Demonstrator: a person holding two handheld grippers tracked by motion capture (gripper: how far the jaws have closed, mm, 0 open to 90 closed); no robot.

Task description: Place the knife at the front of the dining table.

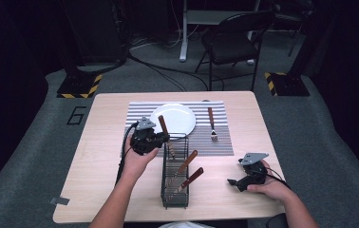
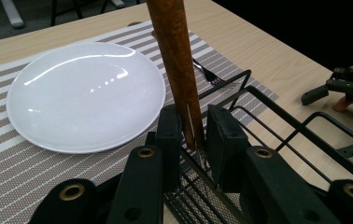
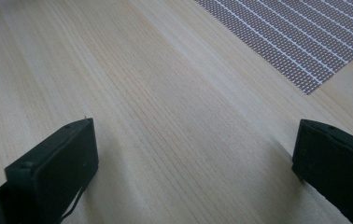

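Note:
A wooden-handled utensil (image 1: pixel 163 126) (image 2: pixel 177 60) stands tilted in the far end of a black wire caddy (image 1: pixel 163 183) (image 2: pixel 277 112). My left gripper (image 1: pixel 168 140) (image 2: pixel 194 136) reaches over the caddy's far left corner, and its pads are closed against the utensil's metal neck just below the handle. Two more wooden-handled utensils (image 1: pixel 187 162) lean in the caddy. At the table's front right my right gripper (image 1: pixel 234 182) (image 3: pixel 193 158) rests low over bare wood, jaws wide open with nothing between them.
A white plate (image 1: pixel 174 118) (image 2: pixel 86 93) lies on a striped placemat (image 1: pixel 139 114) (image 2: pixel 6 177) (image 3: pixel 296 37), with a fork (image 1: pixel 212 126) (image 2: pixel 209 77) to its right. A folding chair (image 1: pixel 234 40) stands beyond the table. A bit of tape (image 1: pixel 60 201) sits at the front left corner.

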